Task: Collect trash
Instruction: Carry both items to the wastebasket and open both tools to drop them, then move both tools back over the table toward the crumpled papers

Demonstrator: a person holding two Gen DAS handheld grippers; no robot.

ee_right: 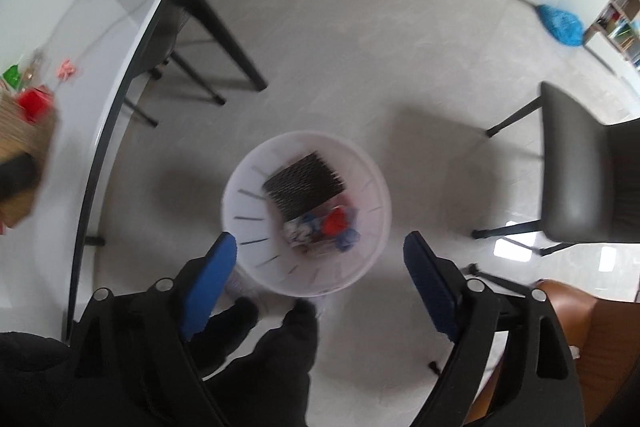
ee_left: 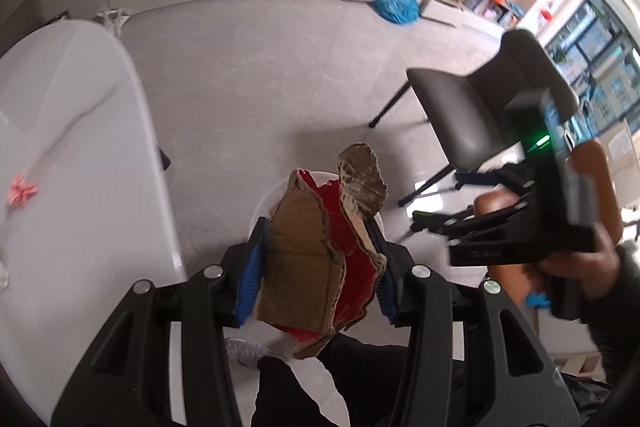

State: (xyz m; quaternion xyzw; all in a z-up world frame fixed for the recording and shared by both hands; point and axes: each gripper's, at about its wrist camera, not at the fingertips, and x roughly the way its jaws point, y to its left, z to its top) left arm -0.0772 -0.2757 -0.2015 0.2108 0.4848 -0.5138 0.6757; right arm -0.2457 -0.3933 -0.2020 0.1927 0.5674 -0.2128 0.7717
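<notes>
Torn cardboard, brown on one face and red on the other, sits pinched between the blue pads of the left gripper in the left wrist view, its ragged upper end sticking out past the fingertips and a white bin rim showing just behind it on the grey floor. To the left runs a white table with a small pink scrap lying on it; to the right a dark grey chair stands on the floor, and in front of it a hand holds the other gripper's black body, blurred. Far back against the cabinets lies a blue bag. In the right wrist view, the right gripper has its jaws spread wide with nothing between them, pointing down over the white waste bin on the floor. Inside the bin lie a black ridged piece and a mix of red, blue and white scraps. Dark trouser legs show below the bin, and the table edge at left carries red and green bits, blurred
</notes>
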